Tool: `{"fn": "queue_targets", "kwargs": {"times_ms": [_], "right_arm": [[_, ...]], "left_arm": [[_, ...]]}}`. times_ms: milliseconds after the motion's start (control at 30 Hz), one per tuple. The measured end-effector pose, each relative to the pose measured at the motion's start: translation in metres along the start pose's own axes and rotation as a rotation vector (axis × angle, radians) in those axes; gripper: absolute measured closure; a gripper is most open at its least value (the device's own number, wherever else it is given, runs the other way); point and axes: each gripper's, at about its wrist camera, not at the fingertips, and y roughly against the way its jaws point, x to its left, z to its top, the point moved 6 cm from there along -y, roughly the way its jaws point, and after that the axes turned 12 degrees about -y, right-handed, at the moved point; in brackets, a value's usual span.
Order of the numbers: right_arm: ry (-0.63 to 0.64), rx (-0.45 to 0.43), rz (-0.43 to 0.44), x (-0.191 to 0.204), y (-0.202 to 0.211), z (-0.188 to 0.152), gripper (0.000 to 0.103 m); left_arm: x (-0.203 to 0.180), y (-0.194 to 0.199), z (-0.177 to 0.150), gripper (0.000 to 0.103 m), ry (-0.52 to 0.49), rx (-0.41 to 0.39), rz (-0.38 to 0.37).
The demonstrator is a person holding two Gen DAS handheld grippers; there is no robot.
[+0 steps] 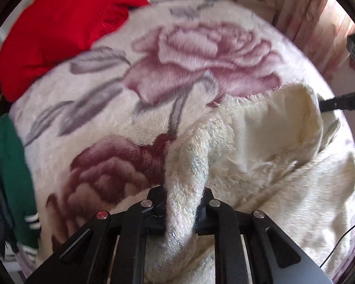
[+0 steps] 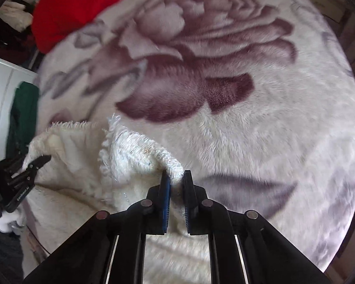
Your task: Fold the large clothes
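A cream fluffy garment [image 1: 260, 161] lies on a rose-patterned blanket [image 1: 177, 54]. My left gripper [image 1: 181, 203] is shut on a bunched fold of it at the lower middle of the left wrist view. My right gripper [image 2: 176, 184] is shut on another edge of the same garment [image 2: 130, 156], held a little above the blanket [image 2: 248, 118]. The right gripper's tip also shows at the right edge of the left wrist view [image 1: 343, 103]. The left gripper shows at the left edge of the right wrist view [image 2: 23, 175], with cloth at its tip.
A red garment [image 1: 59, 23] lies at the blanket's far left, also in the right wrist view [image 2: 71, 7]. A green garment with white stripes [image 1: 14, 165] hangs off the left side. A pink curtain [image 1: 314, 19] is at the far right.
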Motion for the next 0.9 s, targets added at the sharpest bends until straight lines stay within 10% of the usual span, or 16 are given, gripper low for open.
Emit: {"fn": "queue_targets", "kwargs": {"times_ms": [333, 733, 900], "right_arm": [[-0.029, -0.119, 0.035, 0.011, 0.1, -0.168, 0.095], [-0.165, 0.092, -0.003, -0.06, 0.041, -0.404, 0.102], [-0.253, 0.241, 0.026, -0.09, 0.017, -0.45, 0.099]], "left_arm": [[-0.079, 0.114, -0.11, 0.091, 0.1, -0.092, -0.051], [-0.178, 0.104, -0.271, 0.083, 0.262, 0.053, -0.17], [-0.195, 0.125, -0.313, 0.049, 0.449, 0.09, -0.339]]}}
